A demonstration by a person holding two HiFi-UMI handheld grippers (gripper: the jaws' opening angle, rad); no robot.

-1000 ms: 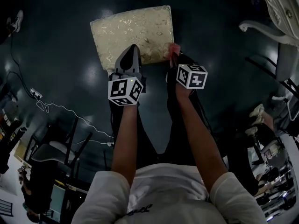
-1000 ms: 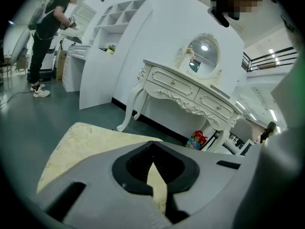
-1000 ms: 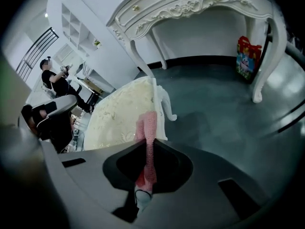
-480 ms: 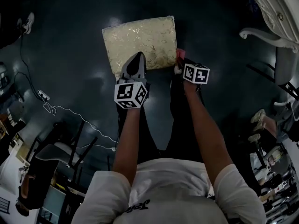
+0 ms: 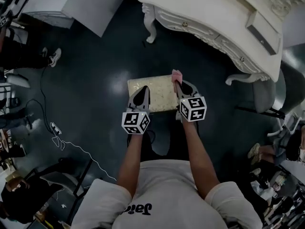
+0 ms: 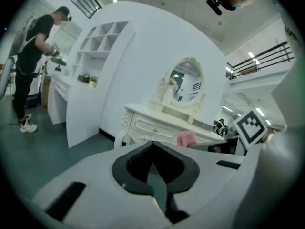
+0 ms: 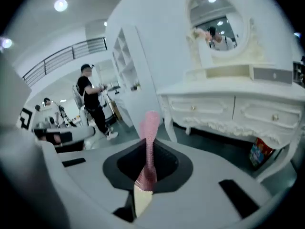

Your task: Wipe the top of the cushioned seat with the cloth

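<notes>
Head view, cloth (image 5: 177,75) at seat (image 5: 162,92) corner

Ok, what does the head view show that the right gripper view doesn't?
Only the head view shows the cushioned seat, with the left gripper above its near edge. Only the right gripper view shows the oval mirror, a person in black standing farther back, and the right gripper with its fingers shut on the cloth. Both show the pink cloth and the white dressing table.
</notes>
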